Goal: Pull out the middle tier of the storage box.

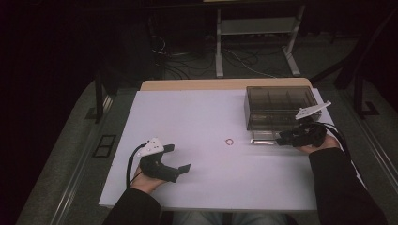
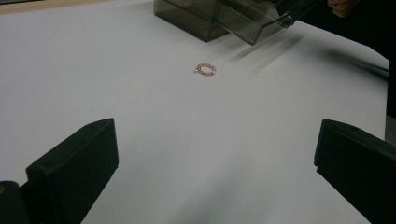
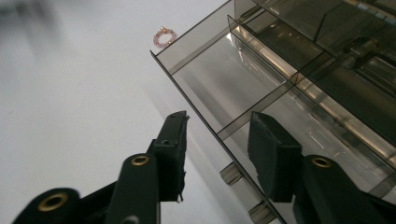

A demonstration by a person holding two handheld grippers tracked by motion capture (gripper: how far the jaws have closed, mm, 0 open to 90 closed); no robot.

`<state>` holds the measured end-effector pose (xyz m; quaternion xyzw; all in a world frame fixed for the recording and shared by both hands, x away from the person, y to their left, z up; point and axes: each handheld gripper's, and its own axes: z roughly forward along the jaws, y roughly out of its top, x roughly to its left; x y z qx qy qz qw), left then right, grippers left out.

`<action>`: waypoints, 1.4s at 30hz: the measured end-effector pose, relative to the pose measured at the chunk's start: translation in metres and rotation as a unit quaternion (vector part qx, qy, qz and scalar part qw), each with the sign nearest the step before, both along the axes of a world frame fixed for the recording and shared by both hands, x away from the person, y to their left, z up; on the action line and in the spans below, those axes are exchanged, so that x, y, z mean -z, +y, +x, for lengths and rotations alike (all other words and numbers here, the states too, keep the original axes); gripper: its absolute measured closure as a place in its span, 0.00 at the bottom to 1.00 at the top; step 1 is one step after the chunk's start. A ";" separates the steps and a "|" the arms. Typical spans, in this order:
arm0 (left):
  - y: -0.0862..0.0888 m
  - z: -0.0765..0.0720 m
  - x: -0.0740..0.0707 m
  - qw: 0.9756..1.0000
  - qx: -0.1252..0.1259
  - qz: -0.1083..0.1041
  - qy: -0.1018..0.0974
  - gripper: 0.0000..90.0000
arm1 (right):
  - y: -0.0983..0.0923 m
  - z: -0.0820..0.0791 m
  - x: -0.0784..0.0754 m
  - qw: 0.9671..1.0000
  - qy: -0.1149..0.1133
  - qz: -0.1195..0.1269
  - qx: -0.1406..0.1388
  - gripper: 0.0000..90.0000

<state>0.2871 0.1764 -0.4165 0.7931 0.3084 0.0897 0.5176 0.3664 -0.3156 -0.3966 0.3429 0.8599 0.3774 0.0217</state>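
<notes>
A small pink bead ring [image 1: 229, 141] [image 2: 205, 70] [image 3: 164, 36] lies on the white table [image 1: 202, 117], just left of a smoky clear organiser box [image 1: 277, 105] [image 2: 201, 18]. The box's bottom drawer [image 1: 264, 137] [image 3: 219, 79] is pulled out toward me and is divided into compartments. My right gripper [image 1: 281, 138] [image 3: 219, 126] is open and straddles the drawer's thin front wall, one jaw outside and one inside, neither pressing on it. My left gripper [image 1: 179, 157] [image 2: 217, 135] rests at the front left, open and empty, pointing toward the ring.
A wooden strip [image 1: 225, 84] borders the table's far edge. Beyond it are a metal desk frame [image 1: 256, 42] and loose cables [image 1: 187, 65] on the floor. Small clear handle knobs [image 3: 231, 173] stick out of the drawer front.
</notes>
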 end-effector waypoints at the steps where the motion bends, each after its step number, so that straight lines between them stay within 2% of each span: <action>1: 0.000 0.000 0.000 1.000 0.000 0.000 0.000 0.00 | 0.001 -0.002 -0.001 1.000 -0.002 -0.001 0.002 0.59; 15: -0.002 0.000 0.000 1.000 0.006 0.001 -0.002 0.00 | 0.007 -0.017 -0.007 0.999 -0.017 -0.002 0.027 0.41; 20: -0.002 -0.001 0.000 1.000 0.003 -0.005 -0.001 0.00 | 0.009 -0.023 -0.009 0.998 -0.025 -0.007 0.059 0.26; 21: -0.002 0.000 -0.001 1.000 0.004 -0.004 -0.001 0.00 | 0.009 -0.025 -0.009 0.997 -0.027 -0.003 0.066 0.21; 23: -0.001 0.000 -0.001 1.000 0.002 -0.007 -0.001 0.00 | 0.008 -0.028 -0.010 0.997 -0.028 0.006 0.075 0.18; 24: 0.000 0.000 -0.001 1.000 0.001 -0.008 -0.002 0.00 | 0.008 -0.030 -0.011 0.996 -0.030 0.012 0.079 0.10; 27: 0.000 0.001 -0.001 1.000 0.001 -0.009 -0.002 0.00 | 0.010 -0.037 -0.014 0.995 -0.038 0.018 0.094 0.10; 29: -0.001 0.001 -0.001 1.000 0.001 -0.010 -0.001 0.00 | 0.011 -0.040 -0.016 0.994 -0.039 0.032 0.100 0.10; 30: -0.001 0.001 -0.002 1.000 0.002 -0.009 -0.001 0.00 | 0.012 -0.041 -0.016 0.994 -0.038 0.035 0.101 0.00; 36: 0.001 0.002 -0.002 1.000 -0.003 -0.015 -0.003 0.00 | 0.018 -0.049 -0.017 0.993 -0.037 0.043 0.101 0.00; 42: 0.002 0.002 -0.003 1.000 -0.007 -0.020 -0.003 0.00 | 0.023 -0.058 -0.016 0.994 -0.035 0.052 0.089 0.00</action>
